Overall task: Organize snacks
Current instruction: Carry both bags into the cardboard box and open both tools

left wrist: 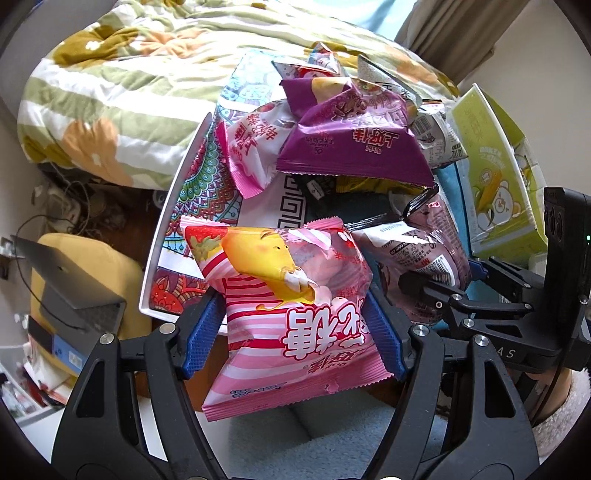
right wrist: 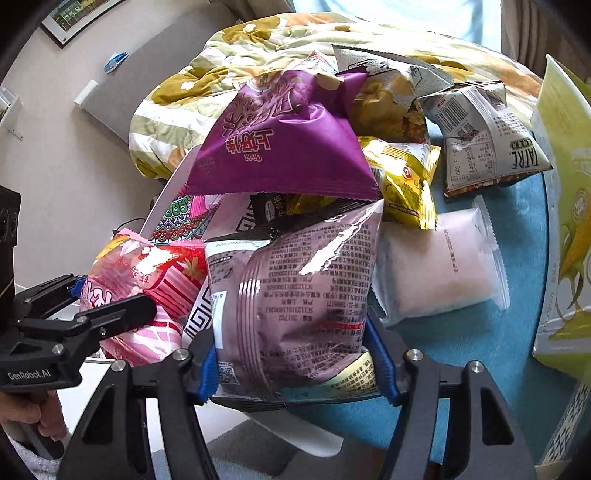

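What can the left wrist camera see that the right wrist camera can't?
Only the left: an open laptop on a yellow cushion.

Only the right: a white packet, a yellow packet and a framed picture.

Both: the purple bag, the pink bag in the left hand-held gripper, the mauve bag in the right hand-held gripper, and the floral quilt.

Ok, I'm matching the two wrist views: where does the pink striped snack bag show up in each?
Left wrist view: pink striped snack bag at bottom centre, clamped in the left gripper.
Right wrist view: same bag at lower left, beside the mauve bag that the right gripper grips.
Shared landmark: the purple bag on top of the pile.
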A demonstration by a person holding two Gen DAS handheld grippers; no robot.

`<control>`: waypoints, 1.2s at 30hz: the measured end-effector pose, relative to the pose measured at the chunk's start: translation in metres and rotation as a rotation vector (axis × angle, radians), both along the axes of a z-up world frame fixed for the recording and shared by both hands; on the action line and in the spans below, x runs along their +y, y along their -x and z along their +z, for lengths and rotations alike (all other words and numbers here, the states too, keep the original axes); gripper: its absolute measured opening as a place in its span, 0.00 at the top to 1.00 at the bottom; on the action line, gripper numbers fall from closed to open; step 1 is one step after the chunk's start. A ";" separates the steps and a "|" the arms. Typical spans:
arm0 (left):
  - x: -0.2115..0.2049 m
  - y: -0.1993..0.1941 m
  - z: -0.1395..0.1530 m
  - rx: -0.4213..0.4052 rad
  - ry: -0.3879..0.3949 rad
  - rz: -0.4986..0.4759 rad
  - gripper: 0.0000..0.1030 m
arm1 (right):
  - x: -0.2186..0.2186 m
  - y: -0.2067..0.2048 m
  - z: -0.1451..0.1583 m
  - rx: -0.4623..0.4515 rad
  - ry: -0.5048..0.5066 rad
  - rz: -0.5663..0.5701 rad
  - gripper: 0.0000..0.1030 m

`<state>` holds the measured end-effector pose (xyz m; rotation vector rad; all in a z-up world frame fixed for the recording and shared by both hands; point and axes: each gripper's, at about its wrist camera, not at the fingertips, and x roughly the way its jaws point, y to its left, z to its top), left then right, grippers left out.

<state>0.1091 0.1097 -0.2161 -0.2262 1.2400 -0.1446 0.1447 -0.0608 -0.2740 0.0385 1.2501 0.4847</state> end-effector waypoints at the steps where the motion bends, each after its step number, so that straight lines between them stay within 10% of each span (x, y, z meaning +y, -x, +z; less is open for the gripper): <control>1: -0.002 0.001 0.003 -0.007 0.001 -0.006 0.32 | -0.003 0.004 0.003 -0.005 0.001 -0.005 0.40; 16: -0.072 -0.004 0.077 -0.201 0.061 -0.194 0.32 | -0.099 0.053 0.097 -0.193 0.016 -0.281 0.40; 27: -0.219 -0.053 0.145 -0.348 0.086 -0.332 0.32 | -0.226 0.048 0.158 -0.340 0.060 -0.483 0.40; 36: -0.360 -0.106 0.107 -0.260 0.001 -0.417 0.31 | -0.330 0.031 0.166 -0.334 0.040 -0.575 0.40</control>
